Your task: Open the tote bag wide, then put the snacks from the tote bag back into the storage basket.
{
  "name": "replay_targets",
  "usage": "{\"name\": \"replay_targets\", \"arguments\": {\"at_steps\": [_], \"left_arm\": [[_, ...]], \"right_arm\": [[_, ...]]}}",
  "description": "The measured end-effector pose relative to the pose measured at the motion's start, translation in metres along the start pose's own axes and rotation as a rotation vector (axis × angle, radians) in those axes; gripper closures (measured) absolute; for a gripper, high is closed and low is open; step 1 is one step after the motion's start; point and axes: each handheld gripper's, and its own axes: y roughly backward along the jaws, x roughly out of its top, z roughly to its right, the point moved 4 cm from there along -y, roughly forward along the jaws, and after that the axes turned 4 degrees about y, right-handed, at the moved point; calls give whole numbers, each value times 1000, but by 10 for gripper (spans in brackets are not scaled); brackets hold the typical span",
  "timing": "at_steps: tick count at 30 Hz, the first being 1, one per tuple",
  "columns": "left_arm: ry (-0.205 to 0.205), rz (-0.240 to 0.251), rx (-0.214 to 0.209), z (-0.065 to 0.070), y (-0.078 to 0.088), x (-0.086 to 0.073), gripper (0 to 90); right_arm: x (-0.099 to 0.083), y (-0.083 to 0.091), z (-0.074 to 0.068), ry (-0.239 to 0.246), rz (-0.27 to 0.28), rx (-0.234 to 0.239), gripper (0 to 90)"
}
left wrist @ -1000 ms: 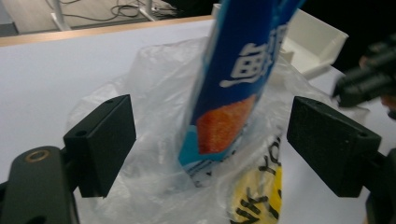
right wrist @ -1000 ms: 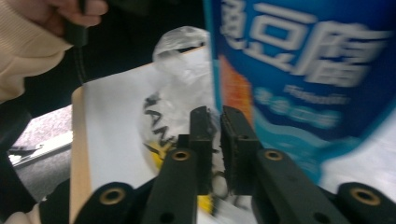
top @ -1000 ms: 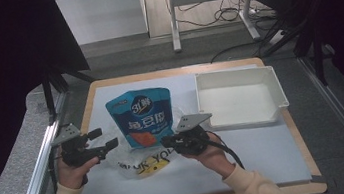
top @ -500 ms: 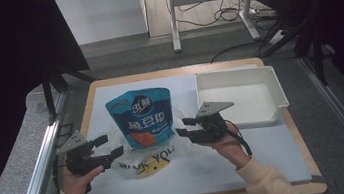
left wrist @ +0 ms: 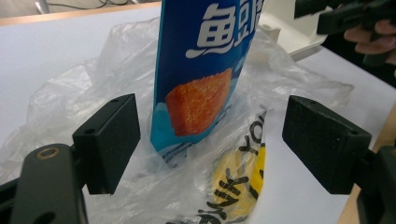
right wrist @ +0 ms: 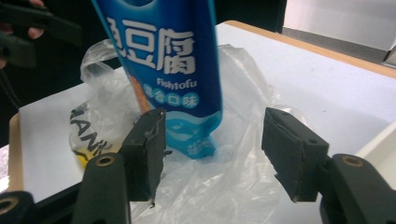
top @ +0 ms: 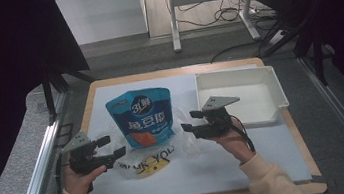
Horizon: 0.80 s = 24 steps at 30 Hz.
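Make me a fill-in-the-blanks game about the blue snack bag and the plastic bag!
The blue pouch stands in a clear ____ bag.
The white tray lies on the ____ side of the pouch in the high view.
The left gripper has its jaws ____.
The right gripper holds ____.

Missing words: plastic; right; open; nothing
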Motion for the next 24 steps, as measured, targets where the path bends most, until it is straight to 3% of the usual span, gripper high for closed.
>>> {"name": "replay_targets", "arguments": {"at_steps": [2,10,18,24], "left_arm": [[-4,-4,19,0,0,-1,192],[10,12,31,-3,5,2,192],[14,10,26,-3,4,3,193],[9,10,30,-3,3,3,193]], "right_arm": [[1,0,2,-2,2,-11,385],[11,-1,0,7,22,-19,375],[34,-17,-3,20,48,13,381],[47,-26,-2,18,59,12,401]]}}
